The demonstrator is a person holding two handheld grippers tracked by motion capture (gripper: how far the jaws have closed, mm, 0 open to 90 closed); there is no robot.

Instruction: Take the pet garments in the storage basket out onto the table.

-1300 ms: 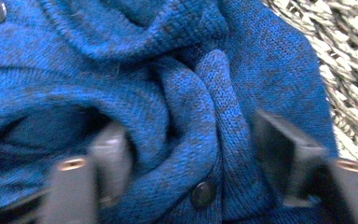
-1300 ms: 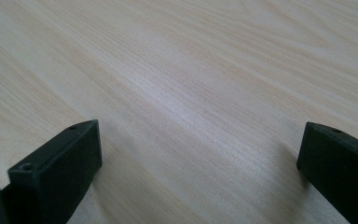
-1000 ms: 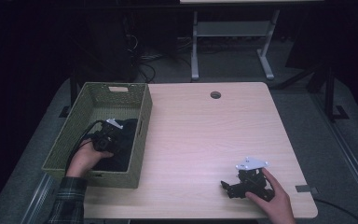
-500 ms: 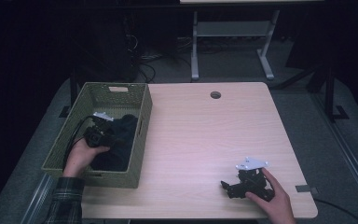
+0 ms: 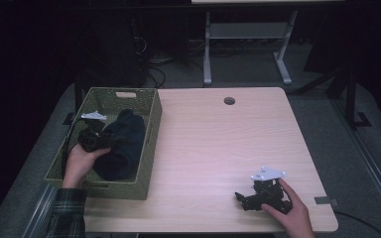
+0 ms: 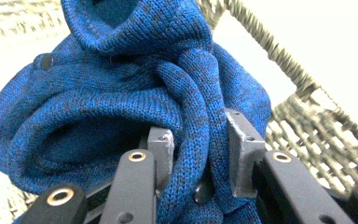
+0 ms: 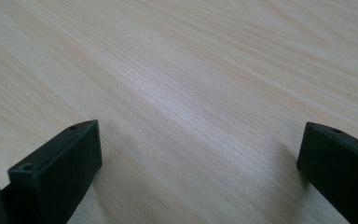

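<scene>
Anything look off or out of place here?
Nothing stands out. The blue knit garment sits bunched in the green basket, a fold clamped by the left gripper. The right gripper rests open on the bare table.

The blue garment (image 6: 121,93) pinched in the left gripper (image 6: 200,158) is chunky knit, soft and matt. Woven wicker basket (image 6: 307,116) behind it. Under the right gripper (image 7: 200,158), smooth pale woodgrain table (image 7: 191,70), slight sheen.
</scene>
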